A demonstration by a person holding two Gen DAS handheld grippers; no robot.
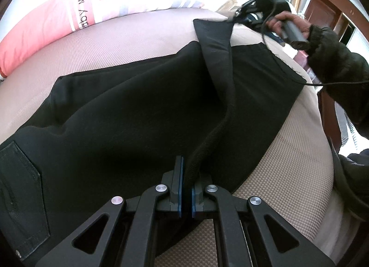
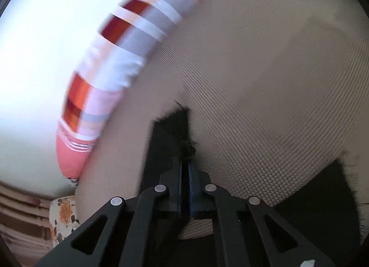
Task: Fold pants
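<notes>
Black pants (image 1: 129,110) are spread over a beige woven-textured bed (image 1: 283,158), with a stitched back pocket (image 1: 20,200) seen at the lower left of the left wrist view. One long edge of the fabric is raised off the rest as a taut strip (image 1: 219,70) running from near to far.

At the near end, that strip is pinched between the blue pads of the left hand-held gripper (image 1: 187,181), whose jaws are pressed together on the cloth. At the far end, the corner of the strip is held by the right hand-held gripper (image 1: 238,14), gripped by a hand (image 1: 288,24) in a dark sleeve; a thin black cable (image 1: 334,83) trails across the pants' edge.

In the right wrist view, which is blurred, the right hand-held gripper (image 2: 185,174) is seen closed on a frayed black corner of the pants (image 2: 175,133), above the bed (image 2: 265,105).

A pink, white and orange patterned pillow (image 1: 76,13) lies along the bed's far side. Dark wooden furniture (image 1: 322,10) is visible beyond the bed.
</notes>
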